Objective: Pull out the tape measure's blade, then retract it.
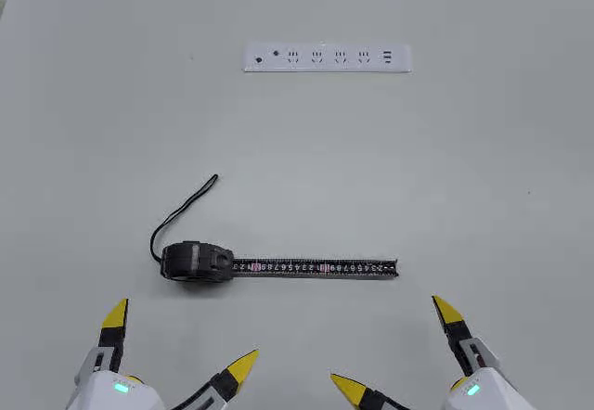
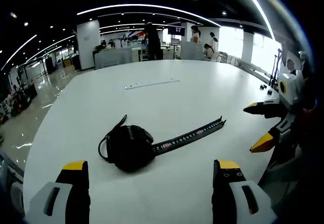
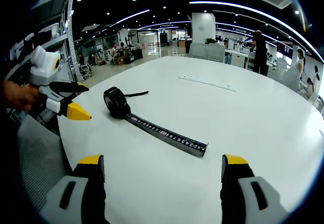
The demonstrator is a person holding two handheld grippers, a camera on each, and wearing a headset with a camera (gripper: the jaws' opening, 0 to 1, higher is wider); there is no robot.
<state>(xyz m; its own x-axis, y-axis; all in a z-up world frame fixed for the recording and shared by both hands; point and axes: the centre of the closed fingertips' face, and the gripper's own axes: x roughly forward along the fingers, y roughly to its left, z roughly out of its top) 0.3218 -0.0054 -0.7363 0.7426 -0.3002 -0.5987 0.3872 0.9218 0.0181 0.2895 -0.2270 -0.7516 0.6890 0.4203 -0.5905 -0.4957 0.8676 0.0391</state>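
- A white counter [image 1: 464,169] is carrying a black tape measure [image 1: 195,262], which is lying on its side in the near-left part of the head view.
- The left gripper [image 1: 179,339] is hovering just short of the tape measure's case, on the person's side of it. Its yellow-tipped fingers [image 2: 75,183] are spreading wide and gripping nothing. In the left gripper view the case is sitting between and beyond them.
- The right gripper [image 1: 397,348] is hanging near the free end of the tape measure, also on the person's side. Its fingers are likewise standing released and empty, clear of the tape.
- A white power strip [image 1: 327,57] is lying flat well beyond the tape measure, toward the far side of the counter.
- The blade [image 1: 316,268] is lying pulled out from the tape measure's case, running flat along the counter to the right with its numbers facing up. Its end hook is resting ahead of the right gripper.
- A thin black strap [image 1: 181,211] is curling away from the back of the tape measure, looping up toward the power strip side.
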